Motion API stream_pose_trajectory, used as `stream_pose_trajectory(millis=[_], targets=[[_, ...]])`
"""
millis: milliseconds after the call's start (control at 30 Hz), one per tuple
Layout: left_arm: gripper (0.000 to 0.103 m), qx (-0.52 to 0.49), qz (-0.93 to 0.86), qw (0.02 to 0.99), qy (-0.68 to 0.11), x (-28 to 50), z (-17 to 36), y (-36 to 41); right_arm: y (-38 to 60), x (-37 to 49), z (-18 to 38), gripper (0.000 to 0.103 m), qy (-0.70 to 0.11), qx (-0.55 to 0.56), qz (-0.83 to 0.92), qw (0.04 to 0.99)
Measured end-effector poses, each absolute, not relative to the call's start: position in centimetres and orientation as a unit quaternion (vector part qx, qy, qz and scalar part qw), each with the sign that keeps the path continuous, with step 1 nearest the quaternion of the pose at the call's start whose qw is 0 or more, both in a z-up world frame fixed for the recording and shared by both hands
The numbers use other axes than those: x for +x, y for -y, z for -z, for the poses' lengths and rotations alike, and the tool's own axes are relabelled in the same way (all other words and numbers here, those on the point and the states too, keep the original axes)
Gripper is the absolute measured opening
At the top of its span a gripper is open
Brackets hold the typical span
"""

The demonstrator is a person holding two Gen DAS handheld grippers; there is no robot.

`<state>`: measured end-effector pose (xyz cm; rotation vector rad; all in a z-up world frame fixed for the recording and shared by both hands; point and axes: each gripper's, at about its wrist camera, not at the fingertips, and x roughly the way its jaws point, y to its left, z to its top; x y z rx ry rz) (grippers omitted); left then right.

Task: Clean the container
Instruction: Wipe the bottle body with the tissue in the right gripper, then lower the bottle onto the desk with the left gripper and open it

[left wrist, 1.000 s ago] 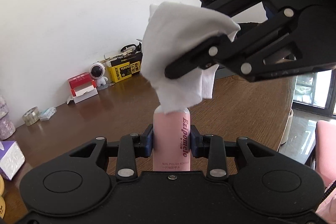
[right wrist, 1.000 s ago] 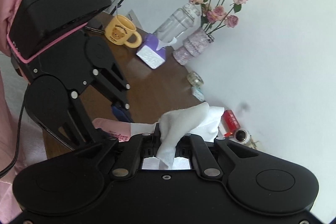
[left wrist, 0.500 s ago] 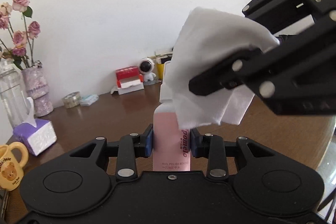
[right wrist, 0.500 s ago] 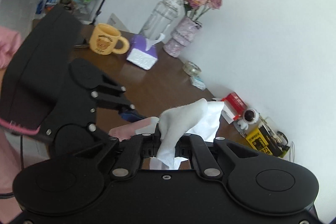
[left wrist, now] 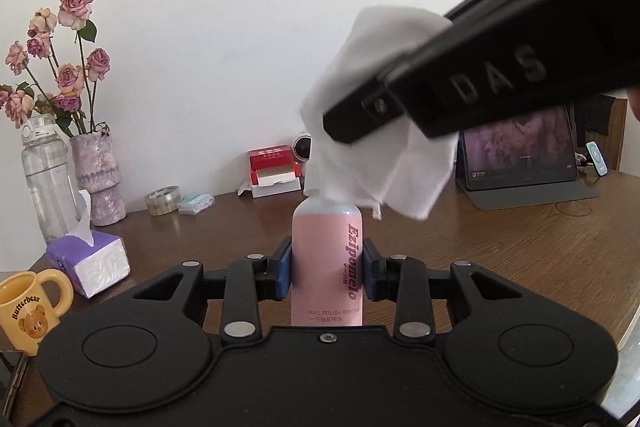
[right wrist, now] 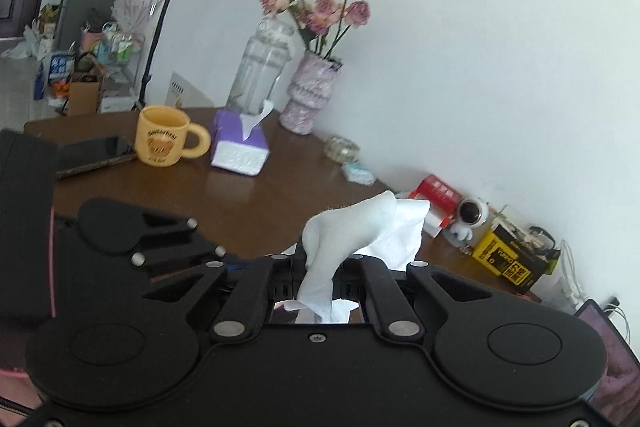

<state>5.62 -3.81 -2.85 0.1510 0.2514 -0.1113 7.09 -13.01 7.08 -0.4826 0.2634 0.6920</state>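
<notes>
Pink bottle is held upright above the desk, clenched between the left hand-held gripper pads. A white tissue, pinched in the right hand-held gripper, is pressed onto its top.

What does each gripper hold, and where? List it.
Left gripper: pink bottle, clamped around its middle. Right gripper: white tissue, pinched at its bunched lower part.
</notes>
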Motion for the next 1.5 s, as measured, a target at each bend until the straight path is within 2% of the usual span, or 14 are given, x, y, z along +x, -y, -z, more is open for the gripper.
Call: stream_pose_trajectory(millis=[333, 633, 867, 1000, 1200, 1500], targets=[[0.033, 0.062, 0.055, 0.989, -0.124, 6.0, 2.8, 3.2, 13.6, 6.7, -5.6, 0.005, -0.184, -0.216, -0.409, 0.867], [0.033, 0.067, 0.068, 0.988, -0.118, 6.0, 2.8, 3.6, 14.4, 8.0, -7.8, 0.005, -0.114, -0.197, -0.351, 0.908], [0.033, 0.056, 0.065, 0.989, -0.117, 6.4, 2.7, 2.8, 14.1, 6.6, -5.6, 0.005, -0.176, -0.201, -0.417, 0.869], [0.033, 0.055, 0.073, 0.989, -0.116, 6.1, 2.7, 2.8, 14.1, 6.5, -5.5, 0.005, -0.175, -0.203, -0.418, 0.868], [0.033, 0.047, 0.081, 0.989, -0.114, 5.6, 2.6, 2.4, 15.8, 8.9, -6.4, 0.005, -0.159, -0.158, -0.371, 0.901], [0.033, -0.018, 0.149, 0.983, -0.104, 6.9, 2.2, -0.3, 19.9, 12.3, -3.3, 0.005, -0.200, -0.028, -0.361, 0.910]])
